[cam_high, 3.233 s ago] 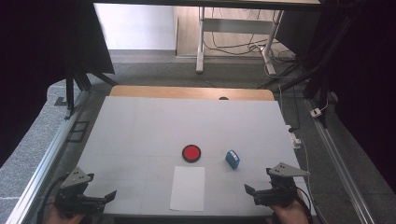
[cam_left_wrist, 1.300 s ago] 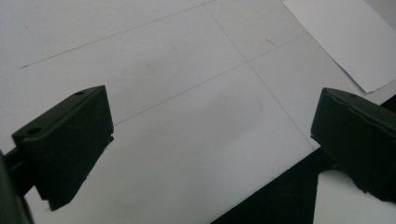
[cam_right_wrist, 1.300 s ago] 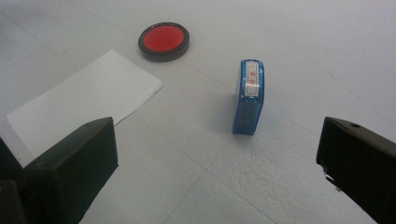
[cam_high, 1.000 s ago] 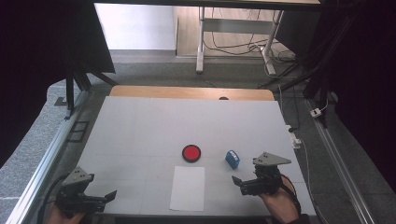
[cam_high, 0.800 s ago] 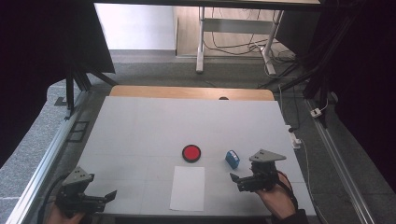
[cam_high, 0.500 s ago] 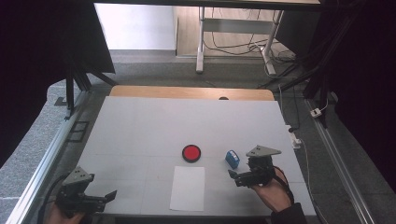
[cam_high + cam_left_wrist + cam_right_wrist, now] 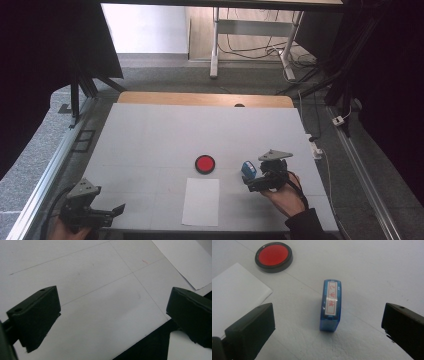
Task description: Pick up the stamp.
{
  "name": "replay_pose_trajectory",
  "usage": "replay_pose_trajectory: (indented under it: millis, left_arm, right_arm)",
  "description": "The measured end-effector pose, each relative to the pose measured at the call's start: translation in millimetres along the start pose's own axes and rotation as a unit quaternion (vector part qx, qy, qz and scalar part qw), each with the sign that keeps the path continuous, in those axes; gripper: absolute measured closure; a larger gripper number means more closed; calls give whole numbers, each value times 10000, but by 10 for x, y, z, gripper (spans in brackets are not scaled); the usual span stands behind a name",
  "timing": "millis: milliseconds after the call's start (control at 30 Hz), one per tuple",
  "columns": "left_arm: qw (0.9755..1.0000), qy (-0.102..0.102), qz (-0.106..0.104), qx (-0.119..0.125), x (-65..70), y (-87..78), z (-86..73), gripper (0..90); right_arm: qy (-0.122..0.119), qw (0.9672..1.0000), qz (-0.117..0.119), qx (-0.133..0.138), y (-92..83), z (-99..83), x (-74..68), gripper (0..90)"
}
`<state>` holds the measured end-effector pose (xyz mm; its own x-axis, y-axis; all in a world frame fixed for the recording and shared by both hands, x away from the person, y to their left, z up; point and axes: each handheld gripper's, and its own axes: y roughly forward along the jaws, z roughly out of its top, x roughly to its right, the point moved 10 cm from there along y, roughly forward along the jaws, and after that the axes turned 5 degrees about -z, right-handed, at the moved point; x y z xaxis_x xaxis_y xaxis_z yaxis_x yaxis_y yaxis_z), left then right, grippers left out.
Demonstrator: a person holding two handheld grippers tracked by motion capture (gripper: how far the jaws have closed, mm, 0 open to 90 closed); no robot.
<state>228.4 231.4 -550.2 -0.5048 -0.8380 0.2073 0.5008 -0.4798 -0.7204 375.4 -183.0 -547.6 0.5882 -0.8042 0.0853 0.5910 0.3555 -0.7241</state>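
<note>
1. The right gripper (image 7: 256,181) hovers low over the near right part of the table (image 7: 150,135), its two black jaws spread wide and gripping nothing; a hand (image 7: 286,192) in a dark sleeve holds it from the table's near edge.

2. A small blue stamp (image 7: 330,305) stands on the table between those spread jaws in the right gripper view, clear of both, its white label with red characters facing up. From the high view the stamp (image 7: 248,169) sits just beyond the gripper's tips.

3. A round red ink pad (image 7: 205,163) in a black rim lies on the table to the left of the stamp, near it but apart; in the right gripper view the ink pad (image 7: 273,256) shows beyond the left jaw.

4. A white sheet of paper (image 7: 201,201) lies flat on the near side of the ink pad, close to the table's near edge; one corner of the paper (image 7: 234,290) reaches toward the stamp without touching it.

5. The left gripper (image 7: 114,210) rests at the near left corner of the table, well apart from the stamp, its jaws likewise spread with only bare tabletop between them.

6. In the left gripper view, a corner of the paper (image 7: 185,262) shows at upper right.
</note>
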Motion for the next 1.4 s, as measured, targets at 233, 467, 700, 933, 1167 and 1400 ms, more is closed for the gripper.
replay_pose_trajectory:
  millis: [233, 467, 700, 933, 1167, 1400]
  left_arm:
    - [10000, 1, -3, -5, -1, 0, -1, 0]
    - [10000, 7, 5, -9, -2, 3, -1, 0]
    - [10000, 20, -3, -23, 2, 4, -2, 0]
    - [10000, 22, -3, -26, 3, 5, -2, 0]
    - [10000, 29, 9, -33, 4, 7, -3, 0]
    - [10000, 42, 18, -40, 5, 8, -4, 0]
  right_arm:
    - [-64, 9999, -51, -89, 123, 6, 32, 0]
    - [-155, 9996, -97, -209, 241, 8, 57, 0]
    - [-191, 9993, -166, -288, 322, 6, 96, 0]
    - [-284, 9993, -145, -219, 289, 54, 103, 215]
    - [-420, 9988, -12, -249, 265, 78, 69, 413]
    - [-426, 9985, 44, -328, 262, 80, 50, 535]
